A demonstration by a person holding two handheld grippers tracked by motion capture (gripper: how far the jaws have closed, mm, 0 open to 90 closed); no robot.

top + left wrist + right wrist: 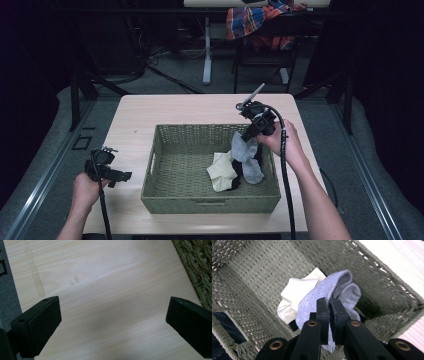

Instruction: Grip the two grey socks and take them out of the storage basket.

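Observation:
A green woven basket (165, 195) stands in the middle of the table. My right gripper (248, 136) hangs over its right side, shut on a grey sock (246, 155) that dangles from the jaws into the basket. The right gripper view has the closed jaws pinching the grey sock (322, 295) above the basket floor (257, 277). Under it lie a cream sock (221, 171) (294, 292) and a black sock (236, 180). My left gripper (122, 177) rests open over bare table at the basket's left, its pads (43, 325) wide apart with nothing between them.
The table (135, 120) is light wood, with bare surface left of and behind the basket. The basket's wall (197, 272) shows at the right edge of the left gripper view. Beyond the table stand a chair with a plaid cloth (260, 22) and dark frame legs.

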